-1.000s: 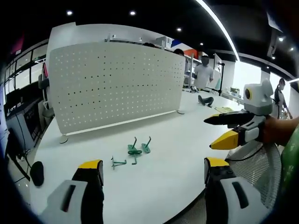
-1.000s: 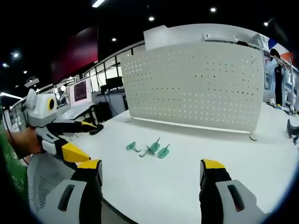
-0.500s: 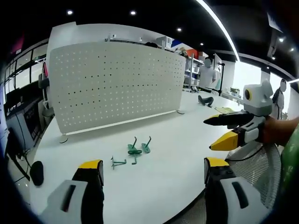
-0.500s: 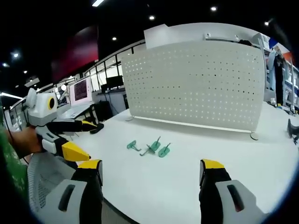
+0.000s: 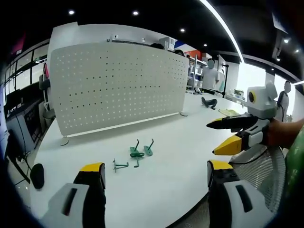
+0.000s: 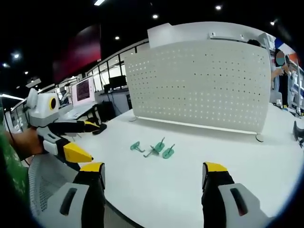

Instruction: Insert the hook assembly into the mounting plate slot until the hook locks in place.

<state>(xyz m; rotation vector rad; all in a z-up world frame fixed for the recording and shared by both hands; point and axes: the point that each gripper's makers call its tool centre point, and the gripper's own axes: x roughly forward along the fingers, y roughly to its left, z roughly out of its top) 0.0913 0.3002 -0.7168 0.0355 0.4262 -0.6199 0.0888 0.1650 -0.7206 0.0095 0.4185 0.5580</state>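
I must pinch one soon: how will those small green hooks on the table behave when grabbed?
The green hooks look small and thin, so probably light and apt to skid on the smooth white table. Their bent wire prongs stick up, and they lie clustered, so they may snag each other. They look stiff, not floppy.

Bright ceiling spotlights (image 5: 135,13), sharp center, fisheye-warped edges.

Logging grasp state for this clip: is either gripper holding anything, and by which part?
Nothing is held. The left gripper and right gripper are open; the green hooks lie loose on the table.
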